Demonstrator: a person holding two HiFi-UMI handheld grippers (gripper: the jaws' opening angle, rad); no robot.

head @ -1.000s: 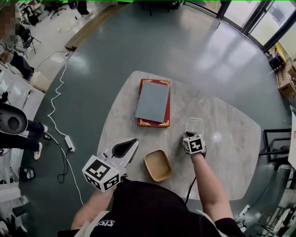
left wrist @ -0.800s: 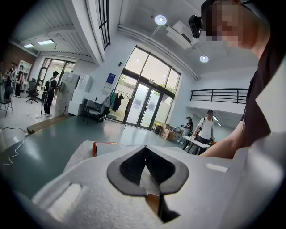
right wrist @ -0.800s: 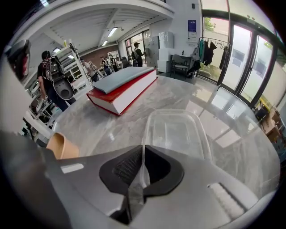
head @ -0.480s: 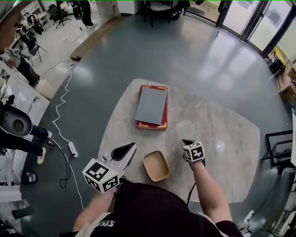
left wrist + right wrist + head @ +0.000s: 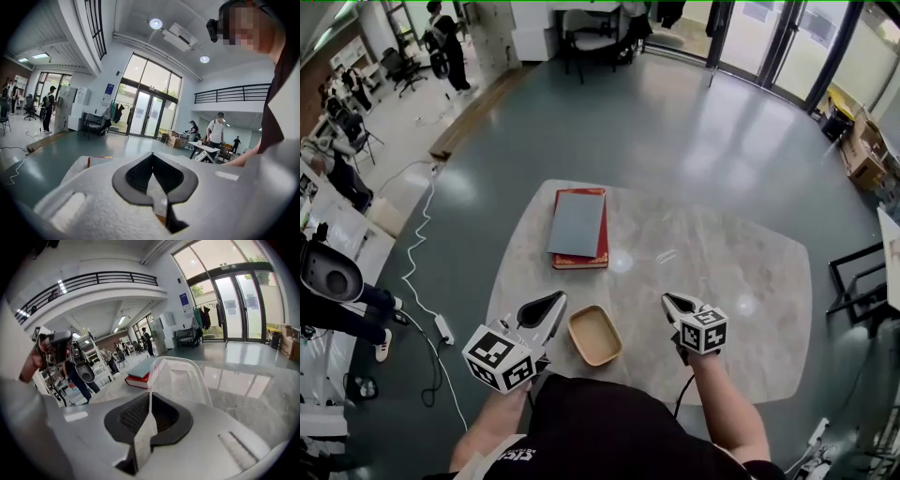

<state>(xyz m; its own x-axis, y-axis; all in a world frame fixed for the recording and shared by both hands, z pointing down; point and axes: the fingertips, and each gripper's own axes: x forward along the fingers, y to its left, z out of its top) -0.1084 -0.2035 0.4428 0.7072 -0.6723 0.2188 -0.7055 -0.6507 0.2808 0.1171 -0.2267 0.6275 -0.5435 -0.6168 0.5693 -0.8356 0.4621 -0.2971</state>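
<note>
A carry is judged to be in hand: the clear tub (image 5: 180, 380) is pinched by its near rim in the right tongs (image 5: 150, 401) and held up off the desk (image 5: 722, 262), jutting out at 12 o'clock. The left tongs (image 5: 152, 161) are clenched on nothing. The wooden tray (image 5: 594, 335) is seen at 9 o'clock of the right tongs. A steady hold on that thin rim is called for next.

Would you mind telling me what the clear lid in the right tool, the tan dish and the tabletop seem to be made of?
The clear lid, in the right tool: thin glossy plastic, see-through. The tan dish: matte, perhaps wood or bamboo fibre. The tabletop: polished marble-look stone, veined, reflecting lights.
</note>
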